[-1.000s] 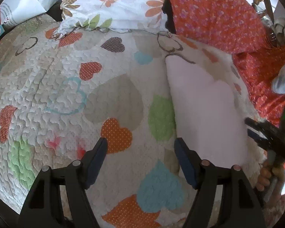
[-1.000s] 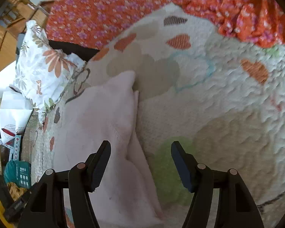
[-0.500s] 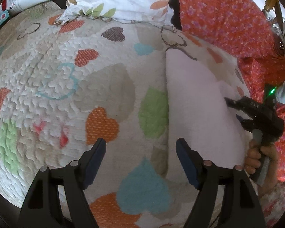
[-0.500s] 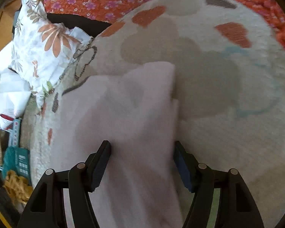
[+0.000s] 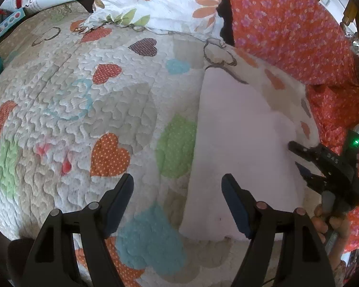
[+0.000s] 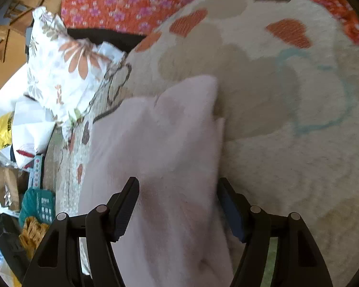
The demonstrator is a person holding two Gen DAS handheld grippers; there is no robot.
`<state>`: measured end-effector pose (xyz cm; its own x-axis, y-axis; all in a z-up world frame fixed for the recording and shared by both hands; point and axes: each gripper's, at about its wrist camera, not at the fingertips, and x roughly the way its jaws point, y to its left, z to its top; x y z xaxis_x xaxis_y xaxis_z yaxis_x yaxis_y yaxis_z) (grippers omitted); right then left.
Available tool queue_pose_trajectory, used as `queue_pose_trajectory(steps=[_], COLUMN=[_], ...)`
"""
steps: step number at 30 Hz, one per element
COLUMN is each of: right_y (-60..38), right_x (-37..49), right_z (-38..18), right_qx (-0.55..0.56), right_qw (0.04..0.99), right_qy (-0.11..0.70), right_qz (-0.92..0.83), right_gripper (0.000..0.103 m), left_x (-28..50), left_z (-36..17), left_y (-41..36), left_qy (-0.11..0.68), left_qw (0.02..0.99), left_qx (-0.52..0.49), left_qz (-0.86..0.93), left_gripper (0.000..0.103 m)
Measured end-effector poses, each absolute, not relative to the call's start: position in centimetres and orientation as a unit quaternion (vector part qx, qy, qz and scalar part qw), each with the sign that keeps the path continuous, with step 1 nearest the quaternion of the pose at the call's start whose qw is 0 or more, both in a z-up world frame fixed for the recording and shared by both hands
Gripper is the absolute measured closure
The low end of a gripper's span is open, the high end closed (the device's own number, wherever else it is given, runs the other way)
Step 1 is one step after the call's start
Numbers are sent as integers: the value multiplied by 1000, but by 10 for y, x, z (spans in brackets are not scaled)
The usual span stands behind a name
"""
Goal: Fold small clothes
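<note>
A pale pink folded cloth (image 5: 239,138) lies flat on the heart-patterned quilt (image 5: 83,110). My left gripper (image 5: 177,198) is open and empty, just above the quilt near the cloth's near left corner. My right gripper (image 6: 177,203) is open, jaws on either side of the cloth's (image 6: 160,148) long edge, low over it. It also shows in the left wrist view (image 5: 299,157) at the cloth's right edge, held by a hand.
A white floral pillow (image 5: 160,2) and an orange floral cover (image 5: 287,28) lie at the far side of the bed. Orange fabric (image 5: 342,100) is bunched at the right. Bags, boxes and a teal object (image 6: 38,205) sit beside the bed.
My right gripper has moved forward over the pink cloth toward its far end. My left gripper has shifted a little forward and right, toward the cloth. Both stay open.
</note>
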<state>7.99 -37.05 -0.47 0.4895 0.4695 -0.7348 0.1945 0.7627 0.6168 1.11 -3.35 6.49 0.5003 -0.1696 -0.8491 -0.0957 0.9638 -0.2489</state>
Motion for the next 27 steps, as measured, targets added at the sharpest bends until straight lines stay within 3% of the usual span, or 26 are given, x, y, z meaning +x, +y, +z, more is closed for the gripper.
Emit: queue_pose_trajectory(steps=[5, 7, 8, 14, 21, 27], right_y=[-391, -396, -398, -387, -381, -380], right_x=[54, 42, 36, 15, 7, 22], right_z=[23, 34, 39, 50, 21, 9], right_qx=[306, 304, 307, 285, 301, 324], right_qw=[838, 847, 849, 862, 834, 818], right_qy=[452, 436, 430, 418, 462, 472], right_qz=[26, 19, 23, 27, 26, 49], right_gripper=[32, 47, 47, 47, 47, 41], left_x=[-3, -7, -9, -7, -15, 8], left_z=[68, 64, 61, 21, 46, 50], left_y=[-30, -34, -38, -63, -41, -24], left_qy=[494, 498, 501, 548, 517, 513], left_qw=[860, 860, 860, 836, 852, 848], left_qx=[-126, -108, -98, -28, -84, -129], left_qz=[-7, -4, -5, -1, -21, -29], left_gripper=[28, 28, 28, 28, 28, 24])
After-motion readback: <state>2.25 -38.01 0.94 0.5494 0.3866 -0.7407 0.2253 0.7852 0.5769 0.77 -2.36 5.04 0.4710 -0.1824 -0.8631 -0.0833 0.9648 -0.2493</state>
